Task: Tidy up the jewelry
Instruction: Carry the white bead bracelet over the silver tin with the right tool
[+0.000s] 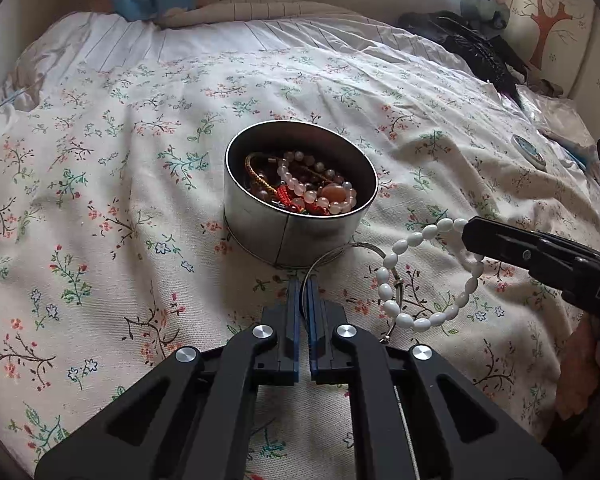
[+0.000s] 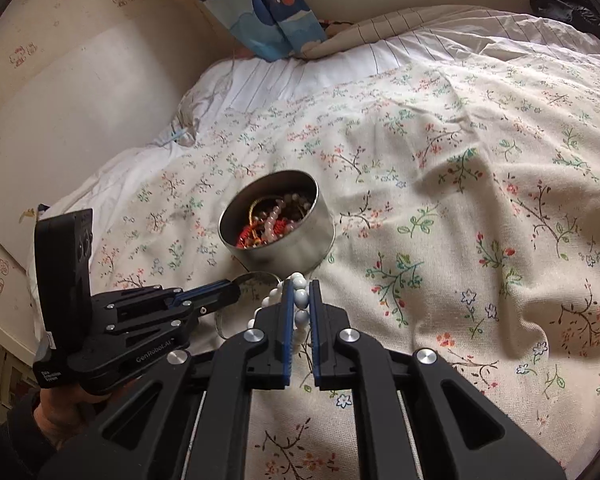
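1. A round metal tin (image 1: pixel 300 216) stands open on a bed (image 1: pixel 120 184) covered with a flower-printed sheet. It sits near the middle of the left wrist view.
2. Inside the tin lies a tangle of jewelry (image 1: pixel 304 188): pale pink bead strands, red cord and a gold-coloured chain.
3. The left gripper (image 1: pixel 303 284) is at 6 o'clock from the tin, just beside its wall. Its jaws are closed down narrow on the thin rim of a silver bangle (image 1: pixel 342 249), which arcs away toward 1 o'clock of the fingertips and lies close against the foot of the tin.
4. The right gripper (image 2: pixel 300 294) is closed on a white bead bracelet (image 1: pixel 420 276). In the right wrist view several beads show pinched between its blue pads.
5. In the left wrist view that bracelet hangs as an open loop at 4 o'clock from the tin, crossing in front of the bangle.
6. A small round disc with a blue face (image 1: pixel 529 151) lies on the sheet at 3 o'clock from the tin, well apart.
7. A hand (image 2: pixel 72 400) holds the left gripper's grip at 8 o'clock in the right wrist view.
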`<state>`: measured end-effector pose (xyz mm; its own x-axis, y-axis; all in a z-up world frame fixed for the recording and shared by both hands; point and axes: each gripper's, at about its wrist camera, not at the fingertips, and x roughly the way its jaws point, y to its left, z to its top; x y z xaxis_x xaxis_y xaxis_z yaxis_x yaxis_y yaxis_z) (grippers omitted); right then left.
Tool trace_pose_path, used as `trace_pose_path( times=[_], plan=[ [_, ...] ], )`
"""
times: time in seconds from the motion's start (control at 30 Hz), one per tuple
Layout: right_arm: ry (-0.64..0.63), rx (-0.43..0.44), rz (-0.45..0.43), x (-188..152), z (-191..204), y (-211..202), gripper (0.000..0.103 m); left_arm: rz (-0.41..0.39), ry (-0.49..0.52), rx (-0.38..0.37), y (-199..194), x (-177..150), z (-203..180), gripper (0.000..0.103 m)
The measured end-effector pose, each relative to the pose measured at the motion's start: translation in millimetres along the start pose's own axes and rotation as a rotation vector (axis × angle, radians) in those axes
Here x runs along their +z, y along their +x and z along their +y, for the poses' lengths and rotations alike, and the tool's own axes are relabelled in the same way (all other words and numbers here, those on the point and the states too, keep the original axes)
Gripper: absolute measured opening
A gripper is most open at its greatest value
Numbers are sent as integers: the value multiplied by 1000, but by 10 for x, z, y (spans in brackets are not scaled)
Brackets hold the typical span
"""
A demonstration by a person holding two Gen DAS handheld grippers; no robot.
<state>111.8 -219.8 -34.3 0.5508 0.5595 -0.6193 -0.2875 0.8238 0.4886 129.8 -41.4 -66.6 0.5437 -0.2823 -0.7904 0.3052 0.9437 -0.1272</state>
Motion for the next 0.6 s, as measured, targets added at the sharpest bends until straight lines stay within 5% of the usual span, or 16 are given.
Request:
trace_pose_path(
  times=[0.6],
  plan=[
    [-12, 40, -285, 263, 30, -430, 8, -160, -73, -53, -294, 397, 247, 3]
  ],
)
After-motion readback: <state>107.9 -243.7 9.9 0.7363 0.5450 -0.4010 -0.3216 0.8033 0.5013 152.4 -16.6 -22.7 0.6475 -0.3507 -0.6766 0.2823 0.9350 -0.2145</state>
